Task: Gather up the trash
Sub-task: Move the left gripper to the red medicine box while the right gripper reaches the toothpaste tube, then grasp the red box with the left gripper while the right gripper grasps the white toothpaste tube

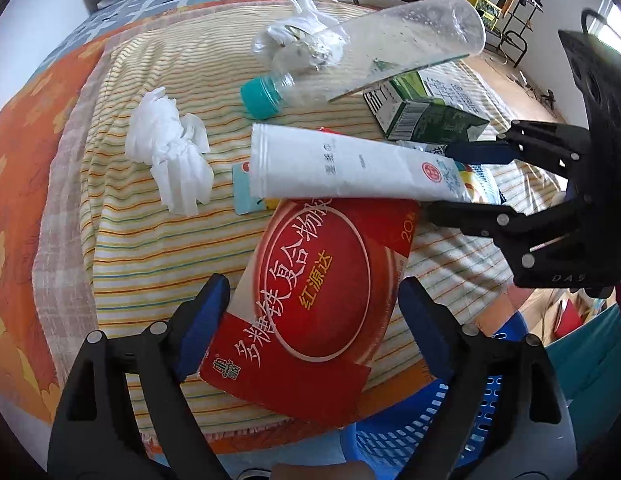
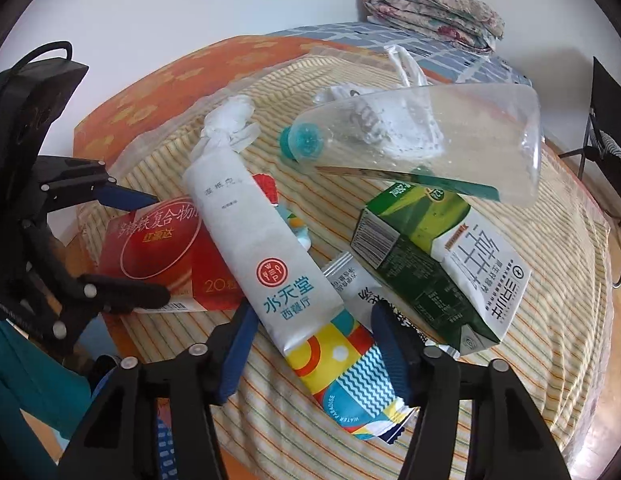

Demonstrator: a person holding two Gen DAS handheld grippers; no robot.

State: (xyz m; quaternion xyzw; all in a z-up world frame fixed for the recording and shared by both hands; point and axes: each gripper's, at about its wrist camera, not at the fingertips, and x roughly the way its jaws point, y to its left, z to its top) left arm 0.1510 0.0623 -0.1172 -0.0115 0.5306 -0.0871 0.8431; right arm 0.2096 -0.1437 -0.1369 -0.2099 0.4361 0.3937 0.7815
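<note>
A red medicine box [image 1: 322, 292] lies at the near edge of the striped cloth [image 1: 150, 248]. My left gripper [image 1: 310, 320] stands open around it, a blue pad beside each long edge; in the right wrist view the left gripper [image 2: 146, 248] straddles the red box [image 2: 158, 248] too. A long white wet-wipe packet [image 2: 246, 224] with a colourful end lies partly across the box. My right gripper [image 2: 314, 344] is open around that end, its pads close on either side with slim gaps. In the left wrist view the right gripper [image 1: 442, 180] brackets the white packet [image 1: 334, 168].
A clear bottle [image 1: 390, 48] with a teal cap, a green milk carton [image 2: 430, 264], crumpled tissue [image 1: 170, 152], a white plastic bag [image 1: 302, 36] and a small grey sachet [image 2: 350, 284] lie on the cloth. A blue basket [image 1: 390, 440] sits below the near edge. Folded bedding [image 2: 434, 12] lies behind.
</note>
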